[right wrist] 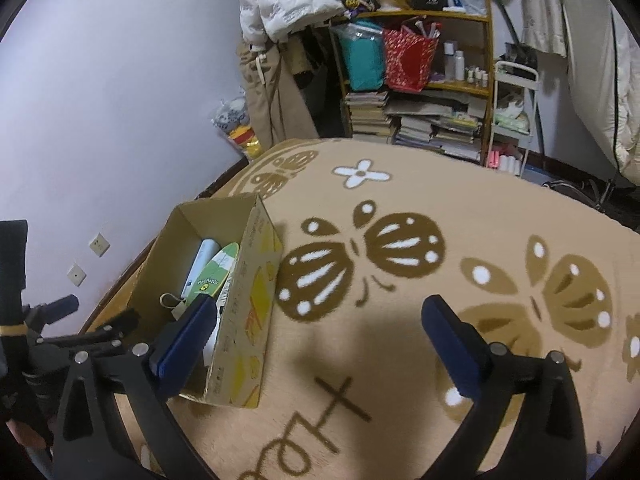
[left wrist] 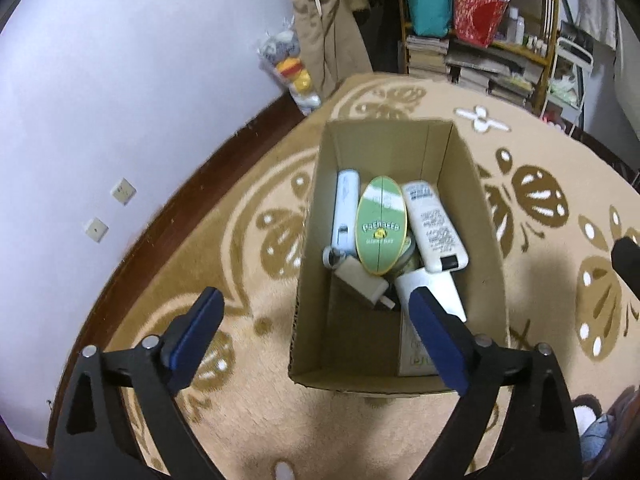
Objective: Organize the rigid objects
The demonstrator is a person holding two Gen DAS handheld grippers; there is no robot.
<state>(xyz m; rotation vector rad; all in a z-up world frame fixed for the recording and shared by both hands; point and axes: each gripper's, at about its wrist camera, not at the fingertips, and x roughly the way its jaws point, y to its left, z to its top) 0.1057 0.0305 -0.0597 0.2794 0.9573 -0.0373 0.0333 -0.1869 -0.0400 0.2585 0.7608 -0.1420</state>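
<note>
An open cardboard box (left wrist: 460,184) stands on the patterned rug. Inside lie a green oval tin (left wrist: 381,226), a white tube (left wrist: 345,208), a white bottle with black print (left wrist: 434,226), a small beige plug-like piece (left wrist: 360,282) and a white cylinder (left wrist: 434,288). My left gripper (left wrist: 316,300) hangs over the box's near end, open, with nothing between its blue pads. In the right wrist view the same box (right wrist: 248,300) sits at the left, the tin (right wrist: 216,276) showing inside. My right gripper (right wrist: 316,312) is open over bare rug, to the right of the box.
The beige rug with brown butterfly shapes (right wrist: 360,256) covers the floor. A lilac wall (left wrist: 120,100) runs on the left with two sockets. At the back stand a wooden shelf (right wrist: 440,84) with bags and stacked books, hanging clothes and a bagged plush toy (left wrist: 288,72).
</note>
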